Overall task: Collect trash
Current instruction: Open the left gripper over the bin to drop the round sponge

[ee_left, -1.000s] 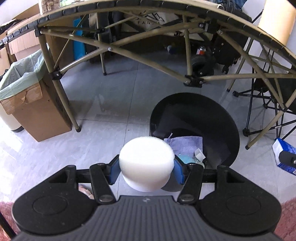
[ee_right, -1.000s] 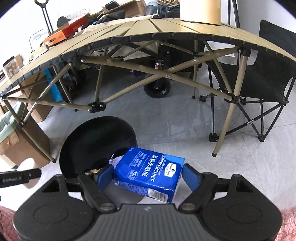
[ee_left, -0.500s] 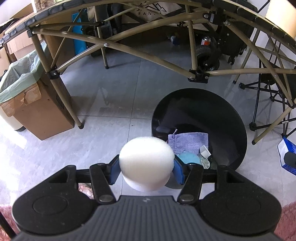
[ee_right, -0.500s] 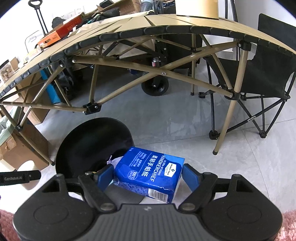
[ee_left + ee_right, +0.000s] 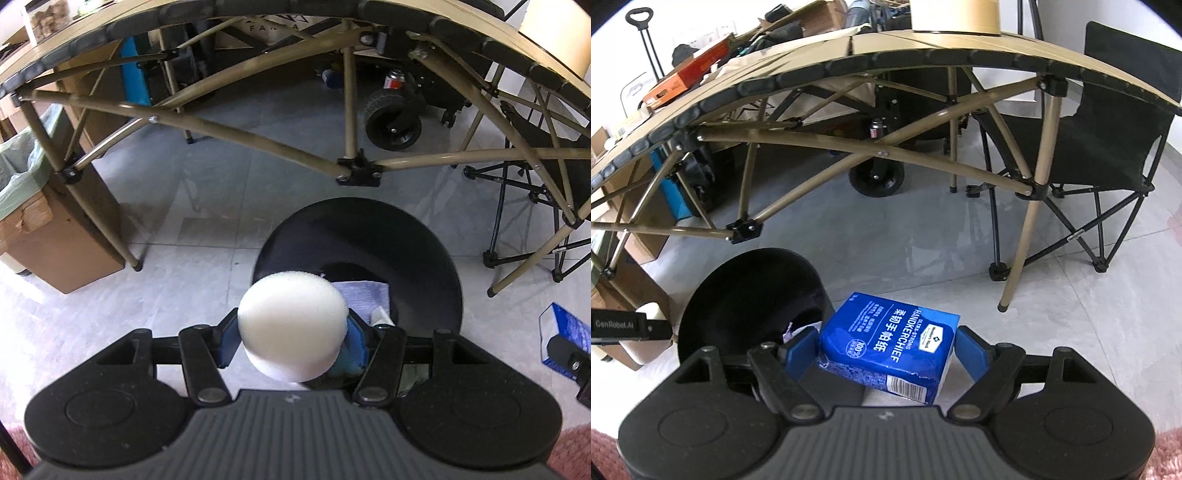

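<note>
1. White foam puck is clamped between the blue pads of the left gripper, held in the air over the near rim of the black bin on the floor.
2. Key relation: bin mouth lies just ahead of and below the puck, slightly to its right in the left wrist view; a short move forward should put the puck over the opening.
3. Blue tissue pack sits between the right gripper pads, long axis across the jaws; both pads look pressed on its ends, so held.
4. In the right wrist view the bin is ahead and left of the pack, beside it, not under it.
5. Left gripper is nearer the opening, so it likely drops first.
6. Bin already holds a purple cloth and scraps.
</note>
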Available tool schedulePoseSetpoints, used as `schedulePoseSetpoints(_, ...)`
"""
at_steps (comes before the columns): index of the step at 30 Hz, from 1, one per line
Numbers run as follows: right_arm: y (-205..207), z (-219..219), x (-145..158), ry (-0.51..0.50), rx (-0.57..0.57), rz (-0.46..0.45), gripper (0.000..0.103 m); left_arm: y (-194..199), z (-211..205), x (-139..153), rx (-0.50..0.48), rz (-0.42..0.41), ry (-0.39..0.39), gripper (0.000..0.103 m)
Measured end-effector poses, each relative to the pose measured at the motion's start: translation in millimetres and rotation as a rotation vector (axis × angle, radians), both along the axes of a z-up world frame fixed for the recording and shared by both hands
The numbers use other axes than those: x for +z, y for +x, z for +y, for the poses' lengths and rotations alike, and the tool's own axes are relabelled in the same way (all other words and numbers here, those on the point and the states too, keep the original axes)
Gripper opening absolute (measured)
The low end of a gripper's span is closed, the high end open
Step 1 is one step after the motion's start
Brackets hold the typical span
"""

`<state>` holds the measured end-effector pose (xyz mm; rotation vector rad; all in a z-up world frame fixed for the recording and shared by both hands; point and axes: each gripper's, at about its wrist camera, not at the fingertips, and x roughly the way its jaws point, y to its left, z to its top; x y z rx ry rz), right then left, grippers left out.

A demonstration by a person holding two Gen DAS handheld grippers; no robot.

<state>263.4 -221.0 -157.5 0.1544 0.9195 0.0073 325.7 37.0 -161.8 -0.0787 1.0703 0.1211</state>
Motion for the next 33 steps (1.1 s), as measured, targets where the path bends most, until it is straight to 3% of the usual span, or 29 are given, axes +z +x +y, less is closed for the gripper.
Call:
schedulePoseSetpoints(15, -1.3, -24.6, -8.5, 0.004, -0.066, 0.009, 0.080, 31.0, -43.3, -3.5, -0.029, 0.044, -0.037, 0.058)
schedulePoseSetpoints(33, 1.8, -26.6, -14.0, -0.011, -0.071, 0.034, 0.080, 41.1, -59.4, -13.0, -0.031, 0.077, -0.065, 0.058)
